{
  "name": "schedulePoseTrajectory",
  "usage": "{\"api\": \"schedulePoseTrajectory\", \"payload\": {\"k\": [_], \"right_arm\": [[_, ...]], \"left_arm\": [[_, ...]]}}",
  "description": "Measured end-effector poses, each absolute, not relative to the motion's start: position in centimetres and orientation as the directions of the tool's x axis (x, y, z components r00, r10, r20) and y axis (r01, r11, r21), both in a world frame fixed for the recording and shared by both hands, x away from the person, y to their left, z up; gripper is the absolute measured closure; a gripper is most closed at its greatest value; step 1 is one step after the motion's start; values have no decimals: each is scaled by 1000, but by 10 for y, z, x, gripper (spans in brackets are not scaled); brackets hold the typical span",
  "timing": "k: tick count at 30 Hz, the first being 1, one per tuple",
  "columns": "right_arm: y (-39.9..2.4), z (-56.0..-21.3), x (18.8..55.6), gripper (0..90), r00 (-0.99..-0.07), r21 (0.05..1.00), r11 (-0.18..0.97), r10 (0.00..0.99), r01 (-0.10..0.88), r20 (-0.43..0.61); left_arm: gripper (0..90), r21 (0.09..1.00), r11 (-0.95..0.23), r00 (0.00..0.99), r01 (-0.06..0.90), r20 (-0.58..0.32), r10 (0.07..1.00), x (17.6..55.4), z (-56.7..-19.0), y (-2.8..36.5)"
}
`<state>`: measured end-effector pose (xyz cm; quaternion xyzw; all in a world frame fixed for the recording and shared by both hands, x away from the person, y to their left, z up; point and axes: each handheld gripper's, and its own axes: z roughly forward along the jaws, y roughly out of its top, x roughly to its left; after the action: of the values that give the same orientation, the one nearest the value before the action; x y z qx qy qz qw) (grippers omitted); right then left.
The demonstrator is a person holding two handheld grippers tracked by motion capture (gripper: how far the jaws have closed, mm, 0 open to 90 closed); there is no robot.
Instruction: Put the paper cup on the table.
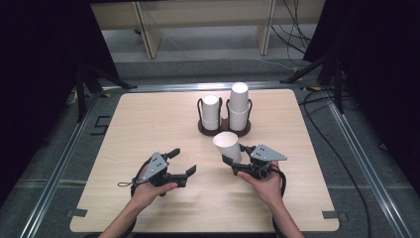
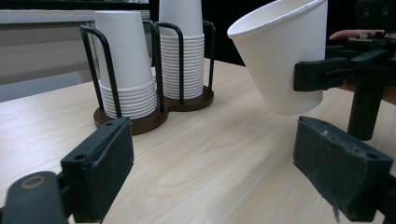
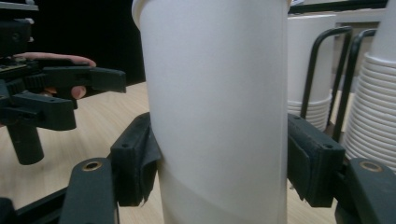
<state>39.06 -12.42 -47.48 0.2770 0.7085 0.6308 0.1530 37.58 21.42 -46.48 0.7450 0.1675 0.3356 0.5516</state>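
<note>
A white paper cup [image 1: 228, 146] [image 2: 282, 60] [image 3: 217, 112] is held mouth-up and tilted, just above the table, with my right gripper [image 1: 234, 159] [image 3: 219, 161] shut on its lower half. Behind it stands a dark two-slot cup holder [image 1: 224, 128] [image 2: 154, 116] with two stacks of upside-down white cups, a short left stack [image 1: 211, 112] [image 2: 126, 65] and a taller right stack [image 1: 238, 105] [image 2: 183, 51]. My left gripper [image 1: 183, 162] [image 2: 212, 175] is open and empty, low over the table to the left of the held cup; in the right gripper view the left gripper [image 3: 70, 93] sits at the left.
The light wooden table [image 1: 148, 119] has free room at the left, right and front. Beyond its far edge are a wooden bench frame [image 1: 148, 29] and loose cables [image 1: 297, 29] on the floor. Dark curtains stand on both sides.
</note>
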Motion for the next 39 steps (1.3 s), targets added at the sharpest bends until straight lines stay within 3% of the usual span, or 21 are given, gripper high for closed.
{"api": "schedulePoseTrajectory", "payload": {"k": [1, 11, 21, 26, 39], "right_arm": [[-125, -475, 391, 335, -796, 986, 61, 599, 157, 90], [-125, -474, 386, 332, -781, 982, 19, 609, 185, 135], [-120, -477, 387, 331, -781, 983, 34, 613, 178, 120], [-118, -476, 386, 331, -782, 983, 29, 611, 179, 124], [-116, -478, 388, 331, -786, 986, 46, 610, 163, 101]], "left_arm": [[120, 992, -66, 735, 112, -38, 677, 360, -477, 196], [100, 989, -89, 734, 119, -27, 678, 359, -471, 193], [97, 986, -84, 776, 146, -61, 628, 371, -455, 172], [95, 979, -60, 797, 194, -122, 591, 377, -448, 156], [73, 974, -64, 813, 218, -145, 564, 396, -438, 133]]}}
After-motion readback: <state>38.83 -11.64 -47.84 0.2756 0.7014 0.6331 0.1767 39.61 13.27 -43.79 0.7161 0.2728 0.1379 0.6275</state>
